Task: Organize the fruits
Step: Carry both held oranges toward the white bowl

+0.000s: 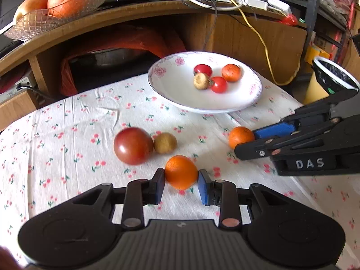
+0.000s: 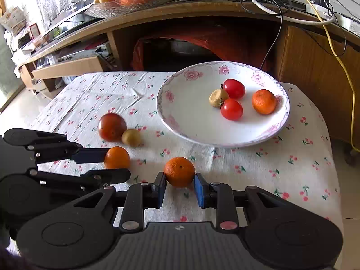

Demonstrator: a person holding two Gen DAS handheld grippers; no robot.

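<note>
Your left tool (image 1: 181, 181) sat with its pads against either side of one mandarin (image 1: 181, 172) on the table (image 1: 67, 135), gripping it. Your right tool (image 2: 179, 185) clasped a second mandarin (image 2: 179, 171) the same way. The plate (image 2: 186, 117) beyond held two cherry tomatoes, a longan and another mandarin.

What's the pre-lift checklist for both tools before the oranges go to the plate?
1. Left tool pads bracket its orange: ok.
2. Right tool pads bracket its orange: ok.
3. Grip firm enough to lift: cannot tell.
4. Free space on plate: ok, near half bare.
5. Large tomato and brown fruit clear of the left tool: ok.
6. Tools clear of each other: ok.
</note>
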